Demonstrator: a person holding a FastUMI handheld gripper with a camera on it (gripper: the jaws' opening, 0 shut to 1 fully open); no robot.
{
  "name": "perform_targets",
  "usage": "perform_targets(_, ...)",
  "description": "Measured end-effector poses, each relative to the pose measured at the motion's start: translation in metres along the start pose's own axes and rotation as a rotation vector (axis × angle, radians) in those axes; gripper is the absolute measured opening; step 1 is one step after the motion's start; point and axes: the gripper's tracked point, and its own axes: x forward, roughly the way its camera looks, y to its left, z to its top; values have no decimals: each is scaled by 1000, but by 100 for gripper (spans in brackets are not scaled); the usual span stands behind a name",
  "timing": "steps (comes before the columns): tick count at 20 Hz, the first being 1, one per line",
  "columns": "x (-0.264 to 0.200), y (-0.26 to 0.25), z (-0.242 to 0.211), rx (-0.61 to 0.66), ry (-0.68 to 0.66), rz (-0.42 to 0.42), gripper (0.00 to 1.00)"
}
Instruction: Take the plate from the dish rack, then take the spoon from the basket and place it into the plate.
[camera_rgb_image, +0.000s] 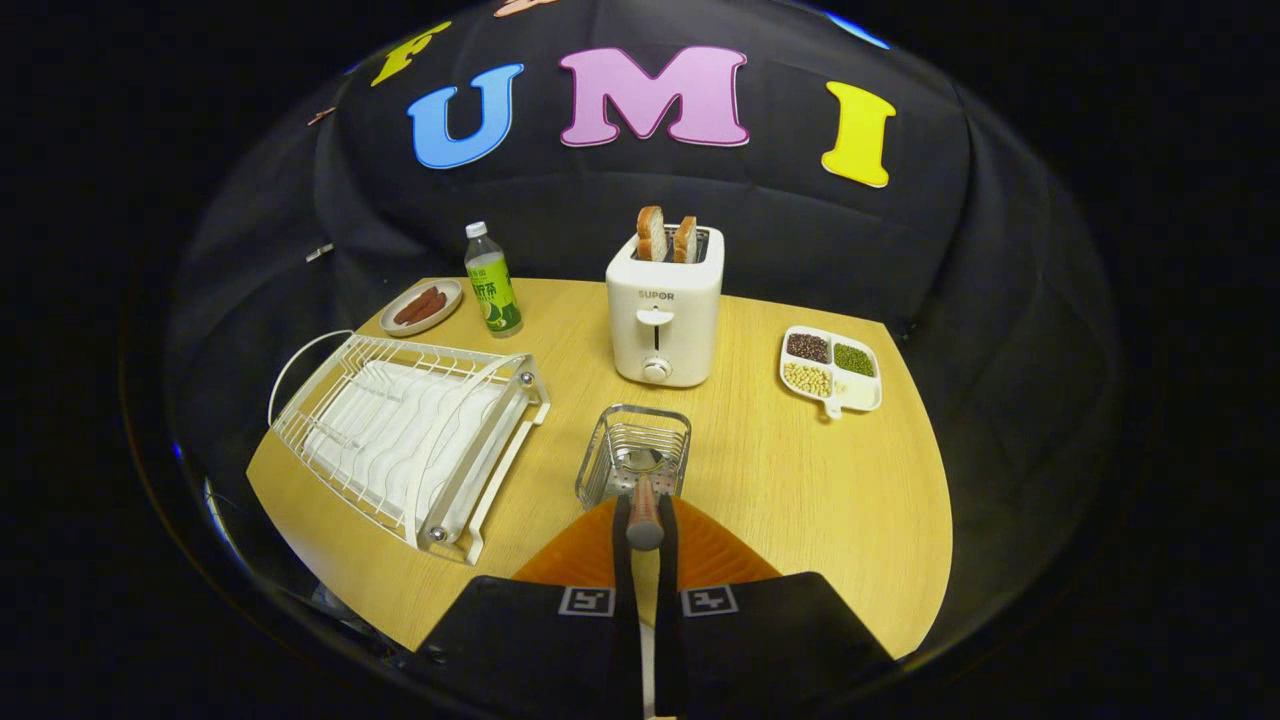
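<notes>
My gripper (645, 505) is shut on the wooden handle of the spoon (645, 527), which sticks up between the two fingers. The spoon's far end reaches toward the wire basket (633, 452) just ahead of the fingertips; I cannot tell whether it is still inside. An orange plate (715, 555) lies flat on the wooden table directly under the fingers, showing on both sides of them. The white dish rack (410, 430) stands to the left of the basket with nothing in its slots.
Beyond the basket stands a white toaster (660, 310) with two bread slices. A divided dish of beans (830, 368) sits to the right. A green bottle (492, 282) and a small plate of sausages (422, 306) stand behind the rack. The table's front edge (900, 640) is close.
</notes>
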Motion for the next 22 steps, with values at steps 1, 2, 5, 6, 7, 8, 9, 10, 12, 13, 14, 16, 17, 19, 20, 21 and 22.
perform_targets(1, -8, 1, 5, 9, -14, 3, 9)
perform_targets(2, -18, 1, 11, 14, -32, 6, 9)
perform_targets(5, -64, 5, 15, 50, -73, 36, 9)
perform_targets(6, -76, 8, 11, 54, -75, 47, 9)
perform_targets(7, -92, 9, 5, 53, -75, 58, 9)
perform_targets(8, -106, 11, -2, 51, -71, 66, 9)
perform_targets(9, -119, 15, -11, 54, -66, 80, 9)
perform_targets(10, -130, 19, -21, 53, -54, 92, 9)
perform_targets(12, -149, 24, -50, 61, -15, 100, 9)
perform_targets(13, -153, 29, -65, 64, 8, 110, 9)
perform_targets(14, -155, 32, -82, 65, 40, 117, 9)
perform_targets(16, -153, 36, -115, 66, 104, 129, 9)
perform_targets(17, -148, 40, -128, 67, 126, 139, 9)
perform_targets(19, -134, 49, -148, 67, 168, 177, 9)
perform_targets(20, -127, 54, -156, 64, 189, 201, 9)
perform_targets(21, -121, 60, -160, 62, 202, 228, 9)
perform_targets(22, -116, 68, -159, 70, 195, 256, 9)
